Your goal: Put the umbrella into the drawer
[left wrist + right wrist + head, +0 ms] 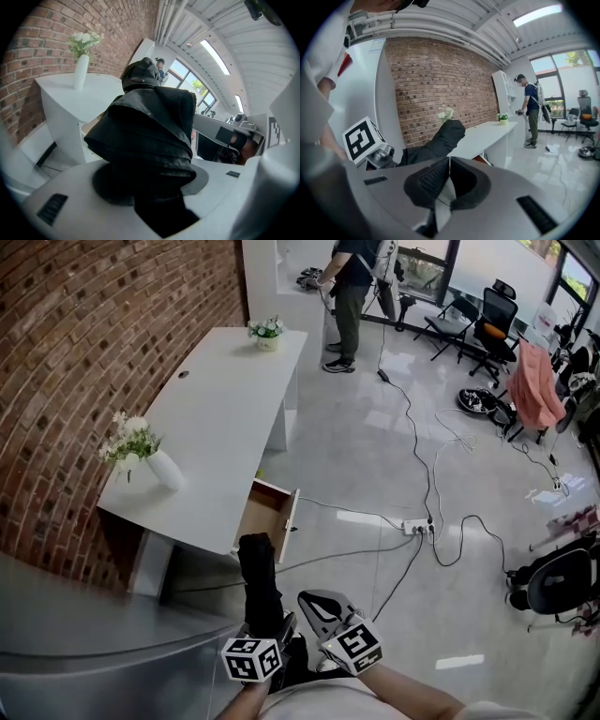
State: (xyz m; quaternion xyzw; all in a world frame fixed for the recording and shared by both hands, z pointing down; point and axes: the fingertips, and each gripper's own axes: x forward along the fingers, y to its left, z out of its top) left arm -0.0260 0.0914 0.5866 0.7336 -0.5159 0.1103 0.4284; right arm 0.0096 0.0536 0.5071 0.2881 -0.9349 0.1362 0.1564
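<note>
Left gripper [270, 626] clamped on folded umbrella [257, 576], held short of open drawer [289, 519] under desk's [225, 399] near corner. Right gripper [323, 607]: jaws together, empty. Best to align the umbrella lengthwise with the drawer, then lower it.

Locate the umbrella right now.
Head view, bottom centre-left: the folded black umbrella is clamped in the left gripper, its far end pointing toward the open drawer of the white desk.
</note>
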